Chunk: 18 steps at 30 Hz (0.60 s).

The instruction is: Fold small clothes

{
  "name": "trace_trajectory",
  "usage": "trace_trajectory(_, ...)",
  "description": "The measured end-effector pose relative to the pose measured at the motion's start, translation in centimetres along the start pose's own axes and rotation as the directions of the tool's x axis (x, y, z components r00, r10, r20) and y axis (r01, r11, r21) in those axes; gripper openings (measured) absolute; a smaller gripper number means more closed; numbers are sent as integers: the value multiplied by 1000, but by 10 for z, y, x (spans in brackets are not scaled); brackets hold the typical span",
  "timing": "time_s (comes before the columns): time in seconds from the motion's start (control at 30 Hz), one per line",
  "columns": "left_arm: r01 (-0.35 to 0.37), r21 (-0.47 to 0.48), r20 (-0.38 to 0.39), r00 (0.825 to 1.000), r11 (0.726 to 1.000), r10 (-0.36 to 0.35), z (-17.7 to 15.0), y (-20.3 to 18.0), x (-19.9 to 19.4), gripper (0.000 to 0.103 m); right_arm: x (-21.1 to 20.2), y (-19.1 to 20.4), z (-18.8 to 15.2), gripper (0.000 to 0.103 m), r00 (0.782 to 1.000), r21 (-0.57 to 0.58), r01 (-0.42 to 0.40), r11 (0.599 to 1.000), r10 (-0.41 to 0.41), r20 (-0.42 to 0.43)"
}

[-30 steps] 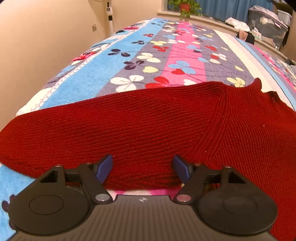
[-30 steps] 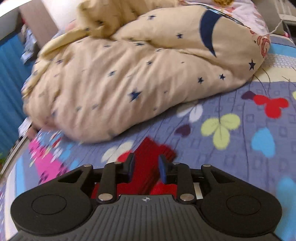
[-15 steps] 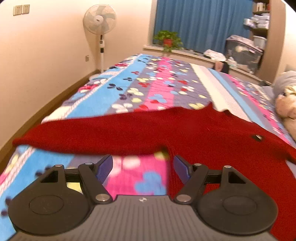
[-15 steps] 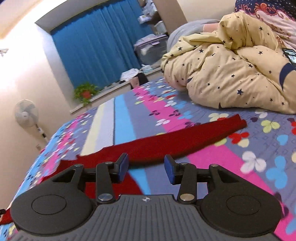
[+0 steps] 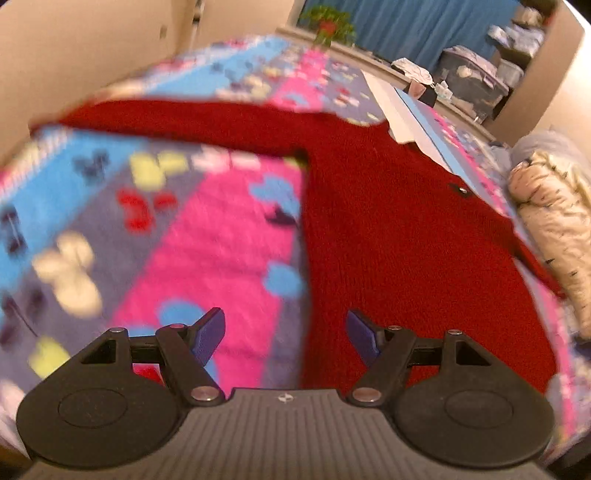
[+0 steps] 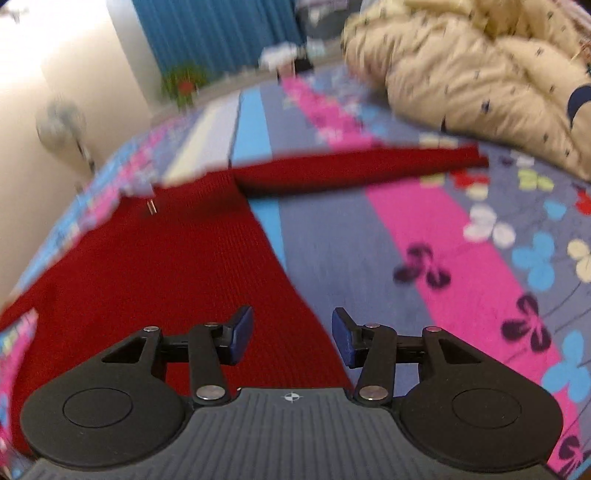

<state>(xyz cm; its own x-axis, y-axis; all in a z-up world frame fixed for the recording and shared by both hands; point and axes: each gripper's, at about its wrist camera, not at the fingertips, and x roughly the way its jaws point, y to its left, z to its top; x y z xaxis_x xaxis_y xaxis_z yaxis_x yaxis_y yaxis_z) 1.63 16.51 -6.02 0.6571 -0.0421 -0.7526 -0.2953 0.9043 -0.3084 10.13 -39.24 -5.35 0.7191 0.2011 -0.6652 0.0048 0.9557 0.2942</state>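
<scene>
Garment: a red knitted sweater (image 5: 399,236) lies spread flat on the bed, body toward the near edge, both sleeves stretched out sideways.
Sweater in right view: the body (image 6: 177,266) fills the left half of the picture; its side edge runs diagonally down toward the right claw.
Left sleeve: a long red sleeve (image 5: 177,122) reaches across toward the bed's edge by the wall.
Right sleeve: the other sleeve (image 6: 369,166) stretches toward the rumpled quilt and ends just short of it.
Neck detail: a small button or snap (image 5: 462,190) shows near the collar; too blurred to tell which.
Left claw: the left claw (image 5: 284,334) hangs above the sweater's side edge, released, its blue pads wide apart with nothing between them; one pad is over the bedspread, the other over red knit.
Right claw: the right claw (image 6: 291,338) hovers over the opposite side edge, jaws opening, nothing gripped; the fabric lies below the pads, not pressed by them.
Bed: a flowered bedspread (image 5: 207,236) in pink, blue and grey stripes carries the sweater.
Quilt: a cream quilt with dark stars (image 6: 480,74) is heaped at the far right corner of the bed.
Surroundings: blue curtains (image 6: 221,33), a potted plant (image 5: 327,22) on the sill and a standing fan (image 6: 62,122) lie beyond the far edge, all blurred.
</scene>
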Motion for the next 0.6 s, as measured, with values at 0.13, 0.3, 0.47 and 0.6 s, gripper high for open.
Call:
trace_trajectory(0.13, 18, -9, -45, 999, 1000, -18, -20, -4, 21, 78, 31, 11, -8, 59, 996, -35, 39, 999, -42, -83)
trace_trajectory(0.3, -15, 75, -27, 999, 997, 17, -32, -19, 33, 78, 58, 25, -18, 72, 983, -101, 78, 992, -94, -161)
trace_trajectory(0.47, 27, 133, -23, 999, 991, -24, -36, -26, 33, 44, 58, 31, -25, 68, 985, -149, 77, 986, -98, -145)
trace_trajectory(0.6, 49, 169, -28, 999, 984, -45, -38, -32, 33, 24, 51, 26, -26, 21, 988, -129, 37, 991, -56, -142)
